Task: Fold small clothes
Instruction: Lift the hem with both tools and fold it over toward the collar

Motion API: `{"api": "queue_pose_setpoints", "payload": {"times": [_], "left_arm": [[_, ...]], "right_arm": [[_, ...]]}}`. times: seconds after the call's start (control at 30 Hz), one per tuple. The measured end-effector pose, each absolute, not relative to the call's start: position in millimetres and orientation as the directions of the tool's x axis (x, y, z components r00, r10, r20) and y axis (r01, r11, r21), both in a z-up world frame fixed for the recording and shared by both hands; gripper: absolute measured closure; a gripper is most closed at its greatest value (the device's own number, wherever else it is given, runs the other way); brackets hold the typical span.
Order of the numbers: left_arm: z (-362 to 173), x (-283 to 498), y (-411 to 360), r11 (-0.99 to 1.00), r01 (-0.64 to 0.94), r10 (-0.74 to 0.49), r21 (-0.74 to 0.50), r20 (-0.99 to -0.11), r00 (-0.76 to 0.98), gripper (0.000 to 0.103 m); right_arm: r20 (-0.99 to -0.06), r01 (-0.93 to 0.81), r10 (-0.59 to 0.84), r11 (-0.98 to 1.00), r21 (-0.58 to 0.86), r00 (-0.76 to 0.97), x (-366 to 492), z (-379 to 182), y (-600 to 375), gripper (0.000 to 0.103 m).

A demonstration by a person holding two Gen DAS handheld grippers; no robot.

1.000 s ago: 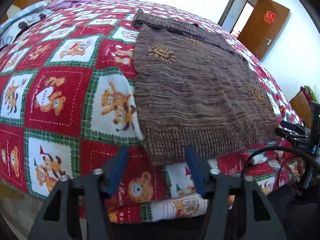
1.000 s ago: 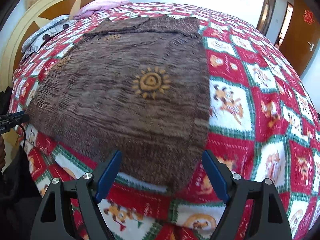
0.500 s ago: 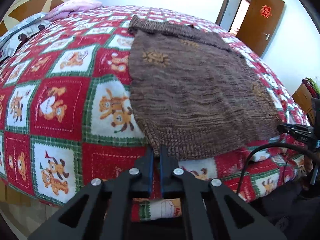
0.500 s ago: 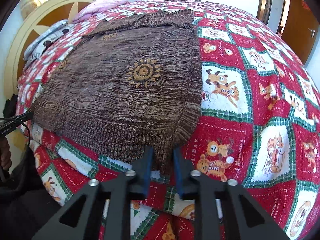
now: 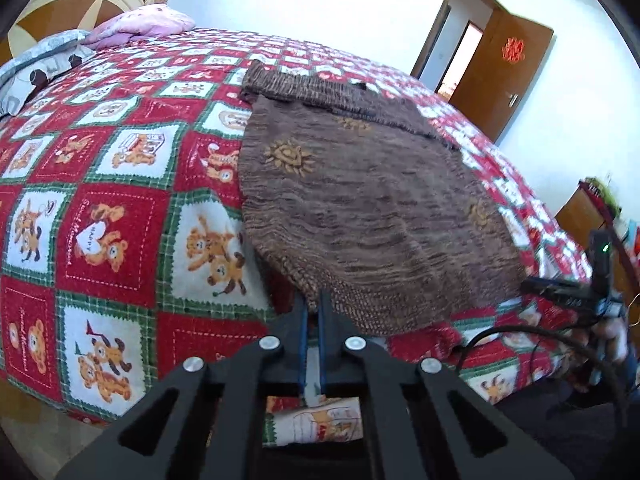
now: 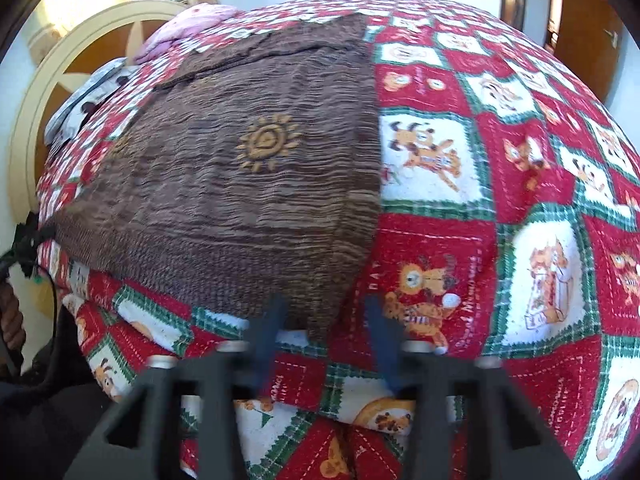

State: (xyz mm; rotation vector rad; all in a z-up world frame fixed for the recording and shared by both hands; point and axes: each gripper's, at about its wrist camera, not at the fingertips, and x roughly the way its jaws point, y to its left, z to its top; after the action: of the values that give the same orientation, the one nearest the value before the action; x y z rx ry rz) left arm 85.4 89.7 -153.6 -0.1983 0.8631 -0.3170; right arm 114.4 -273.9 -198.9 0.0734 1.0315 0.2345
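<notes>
A brown knitted sweater (image 5: 360, 200) with orange sun motifs lies flat on a red, green and white teddy-bear quilt (image 5: 120, 208). My left gripper (image 5: 313, 304) is shut on the sweater's ribbed hem at its near left corner and lifts it slightly. In the right wrist view the sweater (image 6: 248, 184) fills the left half. My right gripper (image 6: 326, 312) stands open, its blue fingers on either side of the hem's near right corner, which hangs between them.
The quilt (image 6: 500, 220) covers a bed with a cream and wood headboard (image 6: 80, 72). A pink pillow (image 5: 140, 24) and a grey one lie at the head. An open brown door (image 5: 504, 72) is at the right. Cables and the other gripper show at the right edge (image 5: 580, 296).
My left gripper stays shut on the hem and has raised it a little. My right gripper, nearly shut on the hem half a second ago, now stands open.
</notes>
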Motion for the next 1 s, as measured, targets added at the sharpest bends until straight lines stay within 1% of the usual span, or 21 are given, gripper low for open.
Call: {"api": "queue_pose_setpoints", "payload": {"times": [0.1, 0.3, 0.37, 0.43, 0.5, 0.73, 1.0], "left_arm": [[-145, 82, 91, 0.918, 0.213, -0.392, -0.336, -0.677, 0.623, 0.099], [-128, 84, 99, 0.891, 0.220, -0.437, -0.397, -0.623, 0.649, 0.099], [-123, 89, 106, 0.875, 0.211, -0.458, -0.436, -0.603, 0.653, 0.099], [-116, 91, 108, 0.869, 0.212, -0.464, -0.448, -0.585, 0.665, 0.099], [-110, 95, 109, 0.866, 0.216, -0.466, -0.451, -0.572, 0.675, 0.099], [-87, 116, 117, 0.834, 0.225, -0.493, -0.503, -0.498, 0.713, 0.099], [-70, 147, 129, 0.802, 0.221, -0.503, -0.555, -0.426, 0.752, 0.099]], "right_arm": [[-0.793, -0.170, 0.250, 0.968, 0.185, 0.555, 110, -183, -276, 0.098], [-0.653, -0.157, 0.365, 0.921, 0.355, 0.664, 106, -136, -303, 0.098], [-0.624, -0.159, 0.377, 0.913, 0.377, 0.685, 109, -126, -305, 0.099], [-0.594, -0.168, 0.391, 0.903, 0.395, 0.703, 111, -115, -306, 0.099], [-0.574, -0.180, 0.405, 0.895, 0.409, 0.712, 114, -107, -304, 0.099], [-0.522, -0.210, 0.403, 0.896, 0.390, 0.752, 135, -75, -302, 0.099], [-0.497, -0.208, 0.393, 0.898, 0.387, 0.774, 171, -53, -305, 0.099]]}}
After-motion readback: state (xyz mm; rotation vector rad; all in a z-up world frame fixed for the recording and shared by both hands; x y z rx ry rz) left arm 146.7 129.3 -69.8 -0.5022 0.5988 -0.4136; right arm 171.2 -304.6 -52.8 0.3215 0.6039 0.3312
